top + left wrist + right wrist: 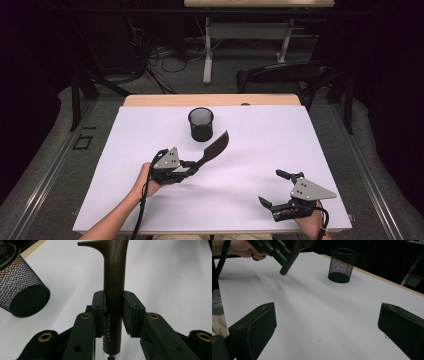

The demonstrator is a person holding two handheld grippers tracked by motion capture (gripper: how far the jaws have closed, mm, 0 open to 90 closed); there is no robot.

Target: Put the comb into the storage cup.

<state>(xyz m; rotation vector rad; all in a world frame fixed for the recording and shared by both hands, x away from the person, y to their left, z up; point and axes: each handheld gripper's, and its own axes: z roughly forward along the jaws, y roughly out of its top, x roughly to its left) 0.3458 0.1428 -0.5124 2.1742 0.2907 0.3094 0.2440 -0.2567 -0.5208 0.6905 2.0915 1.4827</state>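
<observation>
I have the left gripper (192, 167) clamped on the brown handle of a fan brush (214, 149), pads pressing both sides of the shaft. The brush is lifted off the white surface (260, 150), its flared head pointing far-right, just near and to the right of the black mesh cup (201, 124). My right gripper (275, 187) rests at the near right edge, jaws spread wide, nothing between them.
</observation>
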